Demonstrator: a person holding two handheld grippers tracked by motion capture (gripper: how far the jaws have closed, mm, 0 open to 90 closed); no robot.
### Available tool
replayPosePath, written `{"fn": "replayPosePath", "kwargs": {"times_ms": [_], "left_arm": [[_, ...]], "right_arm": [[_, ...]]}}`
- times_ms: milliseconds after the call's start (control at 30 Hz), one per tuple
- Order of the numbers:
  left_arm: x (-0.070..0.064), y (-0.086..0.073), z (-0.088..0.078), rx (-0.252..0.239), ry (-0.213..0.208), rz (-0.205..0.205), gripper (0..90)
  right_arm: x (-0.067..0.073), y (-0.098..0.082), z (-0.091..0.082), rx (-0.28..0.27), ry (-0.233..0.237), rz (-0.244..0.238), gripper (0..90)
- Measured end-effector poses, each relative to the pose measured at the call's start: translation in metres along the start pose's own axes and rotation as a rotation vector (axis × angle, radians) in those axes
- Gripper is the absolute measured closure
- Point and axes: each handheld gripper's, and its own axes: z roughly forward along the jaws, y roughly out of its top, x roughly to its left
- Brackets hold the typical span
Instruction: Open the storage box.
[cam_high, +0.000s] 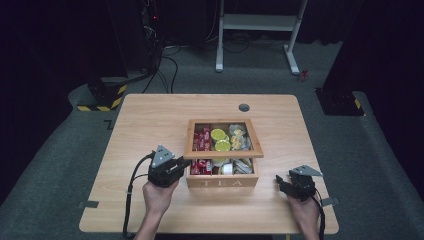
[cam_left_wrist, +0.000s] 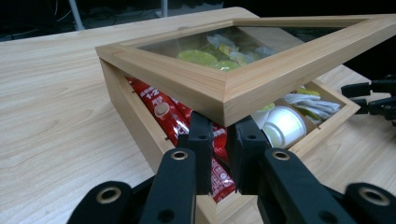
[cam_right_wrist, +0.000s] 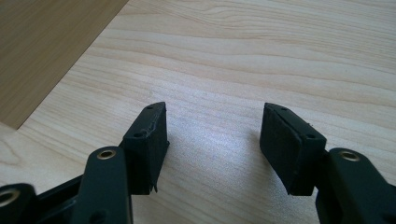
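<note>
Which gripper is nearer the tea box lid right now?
Left. The left gripper is right under the front corner of the raised lid, jaws nearly together. The right gripper rests on the table beside the box, apart from it, jaws open.

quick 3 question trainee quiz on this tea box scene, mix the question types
1. True or false: the lid of the tea box lies fully shut.
2. Which hand-held gripper is at the lid's front corner? A) left B) right
3. Fill in: the right hand-held gripper has its jaws ____ over bare table.

Key:
1. False; it is propped up at the front, above the red sachets.
2. A; the left hand-held gripper sits under that corner.
3. Open.
</note>
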Motion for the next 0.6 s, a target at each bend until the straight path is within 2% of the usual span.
{"fn": "replayPosePath", "kwargs": {"times_ms": [400,600], "left_arm": [[0.005,0.018,0.004,-0.006,-0.017,-0.017,79.2],[0.006,0.025,0.007,-0.002,-0.024,-0.011,78.7]], "right_arm": [[0.0,0.0,0.0,0.0,0.0,0.0,41.2],[0.0,0.0,0.0,0.0,0.001,-0.001,41.2]]}}
